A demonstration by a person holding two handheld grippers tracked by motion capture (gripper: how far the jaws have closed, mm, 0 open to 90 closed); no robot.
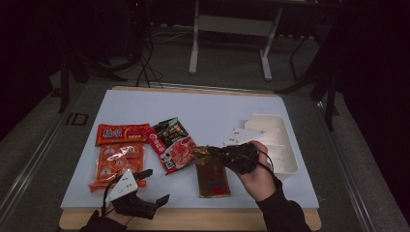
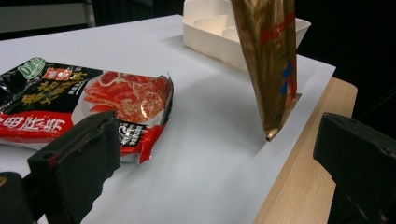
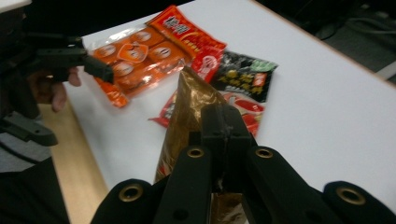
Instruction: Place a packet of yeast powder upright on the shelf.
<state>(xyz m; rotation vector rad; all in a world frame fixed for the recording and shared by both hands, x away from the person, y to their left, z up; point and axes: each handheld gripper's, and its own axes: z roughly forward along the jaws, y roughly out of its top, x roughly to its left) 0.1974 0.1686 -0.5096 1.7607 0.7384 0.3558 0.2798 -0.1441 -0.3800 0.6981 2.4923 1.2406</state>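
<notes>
From the high view I see a dim room with dark floor and a white-legged stand behind my table (image 1: 193,220), a wooden top covered by a pale sheet (image 1: 203,111). On the sheet lie an orange snack pack (image 1: 116,162), a red packet (image 1: 122,133) just above it, and a red-and-black pouch (image 1: 171,144) beside them; a white compartment tray (image 1: 278,140) sits at the far right. My right gripper (image 1: 217,152) is clenched on the top edge of the brown-gold pouch (image 1: 212,175), near the sheet's front edge, between the red-and-black pouch and the tray. My left gripper (image 1: 153,186) rests at the front left with its jaws spread and nothing between them. In the left gripper view, the sheet ends at the bare wooden edge; the brown-gold pouch (image 2: 271,65) hangs upright, its bottom corner on or just above the sheet, the tray (image 2: 205,32) behind it. In the right gripper view, the black jaws pinch the pouch (image 3: 187,112) above the sheet, the other packets beyond.
</notes>
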